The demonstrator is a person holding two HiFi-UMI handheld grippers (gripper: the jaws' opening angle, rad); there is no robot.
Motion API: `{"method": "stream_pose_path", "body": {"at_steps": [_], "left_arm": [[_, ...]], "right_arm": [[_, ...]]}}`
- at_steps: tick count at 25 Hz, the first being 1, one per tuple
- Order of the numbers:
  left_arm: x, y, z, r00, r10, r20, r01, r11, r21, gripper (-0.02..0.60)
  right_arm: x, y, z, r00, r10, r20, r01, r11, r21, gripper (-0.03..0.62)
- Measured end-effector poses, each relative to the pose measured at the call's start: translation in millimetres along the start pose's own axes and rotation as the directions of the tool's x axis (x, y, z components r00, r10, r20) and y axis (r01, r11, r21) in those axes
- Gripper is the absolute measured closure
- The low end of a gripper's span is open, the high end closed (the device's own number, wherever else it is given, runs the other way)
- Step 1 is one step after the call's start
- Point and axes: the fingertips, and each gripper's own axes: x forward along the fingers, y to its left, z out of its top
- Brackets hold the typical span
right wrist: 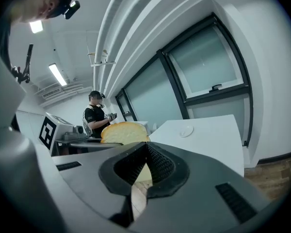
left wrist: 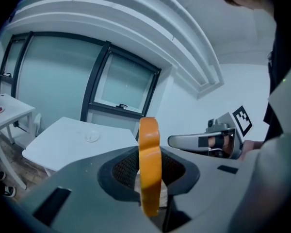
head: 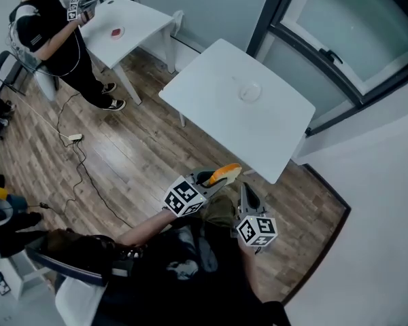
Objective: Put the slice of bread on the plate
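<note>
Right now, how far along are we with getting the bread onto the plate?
Done: slice of bread is picked up, clamped in the left gripper. In hand: it is held short of the white table. Left: set it on the empty plate. Right gripper holds nothing.

**Head view:** the plate (head: 249,91) on the near table (head: 211,107) shows only as a faint disc. A red item (head: 115,32) on the far table (head: 139,15) is too small to identify.

**Left gripper view:** the lower end of the slice of bread (left wrist: 149,149) is hidden between the pads of the left gripper (left wrist: 150,176).

**Right gripper view:** the closed jaws of the right gripper (right wrist: 146,148) cover the slice's lower half.
</note>
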Motion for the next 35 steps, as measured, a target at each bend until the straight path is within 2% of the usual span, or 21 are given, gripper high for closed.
{"method": "stream_pose_path", "body": {"at_steps": [5, 8, 10, 12, 14, 17, 22, 24, 26, 28, 30, 32, 34, 35], "left_arm": [[49.4, 49.4, 13.0, 0.999, 0.026, -0.030, -0.027, 1.000, -0.012, 0.486], [92.6, 87.6, 14.1, 0.998, 0.039, -0.048, -0.039, 0.999, -0.011, 0.486], [123.2, 103.7, 10.6, 0.995, 0.017, -0.097, -0.018, 1.000, -0.009, 0.486], [154.7, 117.7, 9.8, 0.989, -0.018, -0.145, 0.022, 0.999, 0.027, 0.486], [179.0, 133.5, 7.3, 0.984, -0.026, -0.174, 0.029, 0.999, 0.017, 0.486], [210.7, 172.0, 8.1, 0.981, 0.010, -0.195, -0.019, 0.999, -0.045, 0.486], [282.2, 263.9, 25.4, 0.959, 0.121, -0.257, -0.118, 0.993, 0.024, 0.486], [302.8, 300.6, 26.7, 0.940, 0.182, -0.290, -0.175, 0.983, 0.049, 0.486], [320.3, 335.9, 18.0, 0.905, 0.251, -0.344, -0.229, 0.968, 0.105, 0.486], [336.5, 366.2, 17.0, 0.869, 0.303, -0.391, -0.250, 0.951, 0.182, 0.486], [355.5, 389.0, 18.7, 0.839, 0.326, -0.437, -0.228, 0.938, 0.263, 0.486], [373.1, 402.9, 22.8, 0.819, 0.349, -0.457, -0.196, 0.917, 0.349, 0.486], [382.7, 410.3, 23.3, 0.800, 0.385, -0.460, -0.178, 0.884, 0.431, 0.486], [386.8, 412.3, 24.1, 0.788, 0.412, -0.457, -0.169, 0.860, 0.482, 0.486]], "right_arm": [[55.3, -53.8, 20.0, 0.999, 0.019, -0.034, -0.018, 0.999, 0.035, 0.585], [94.0, -86.1, 45.2, 0.997, 0.053, -0.051, -0.052, 0.998, 0.017, 0.585], [111.3, -107.2, 63.2, 0.995, 0.086, -0.048, -0.085, 0.996, 0.006, 0.585], [128.9, -129.6, 77.5, 0.991, 0.124, -0.043, -0.123, 0.992, 0.023, 0.585], [140.9, -148.0, 82.4, 0.987, 0.149, -0.056, -0.146, 0.988, 0.054, 0.585], [151.5, -169.1, 86.9, 0.983, 0.153, -0.098, -0.149, 0.988, 0.049, 0.585], [163.0, -206.0, 94.5, 0.986, 0.114, -0.119, -0.104, 0.991, 0.083, 0.585], [171.3, -214.0, 88.5, 0.986, 0.092, -0.137, -0.077, 0.991, 0.113, 0.585], [180.1, -213.5, 83.6, 0.984, 0.083, -0.160, -0.060, 0.988, 0.141, 0.585], [189.1, -206.3, 83.4, 0.981, 0.086, -0.175, -0.058, 0.986, 0.156, 0.585], [202.2, -202.2, 87.9, 0.980, 0.085, -0.178, -0.060, 0.988, 0.142, 0.585], [223.8, -204.3, 96.0, 0.983, 0.076, -0.166, -0.060, 0.993, 0.099, 0.585], [247.6, -207.2, 102.5, 0.985, 0.062, -0.161, -0.054, 0.997, 0.052, 0.585], [257.8, -208.2, 105.4, 0.984, 0.059, -0.166, -0.053, 0.998, 0.036, 0.585]]}}
